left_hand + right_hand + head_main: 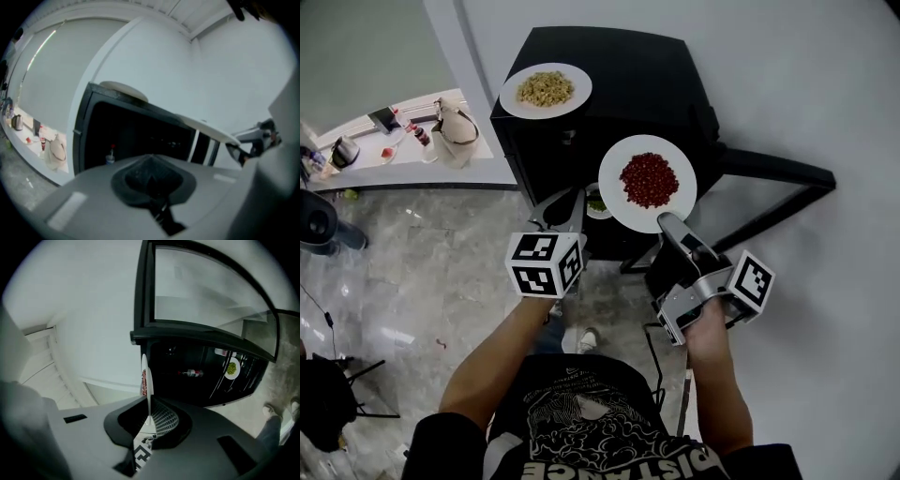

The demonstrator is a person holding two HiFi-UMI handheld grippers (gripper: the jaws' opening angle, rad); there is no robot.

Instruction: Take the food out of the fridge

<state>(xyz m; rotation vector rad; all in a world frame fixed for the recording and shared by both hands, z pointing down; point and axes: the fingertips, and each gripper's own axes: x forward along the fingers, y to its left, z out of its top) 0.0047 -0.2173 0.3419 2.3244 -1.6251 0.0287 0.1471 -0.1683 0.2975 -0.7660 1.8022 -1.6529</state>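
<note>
My right gripper (667, 223) is shut on the rim of a white plate of red food (649, 180), held up level in front of the black fridge (675, 84). The right gripper view shows that plate (145, 380) edge-on between my pads (161, 420). My left gripper (565, 208) sits shut with nothing in it, low by the fridge's open front. From the left gripper view the jaws (150, 164) meet and the held plate (211, 130) passes to the right. A plate of yellowish food (545, 89) rests on the fridge top. A plate of green food (231, 368) stays inside.
The fridge door (773, 171) stands open to the right, its glass (211, 296) above my right gripper. A bottle (192, 373) lies on an inner shelf. A counter (403, 150) with a bag (453, 131) runs along the left wall. Someone stands at far left (319, 225).
</note>
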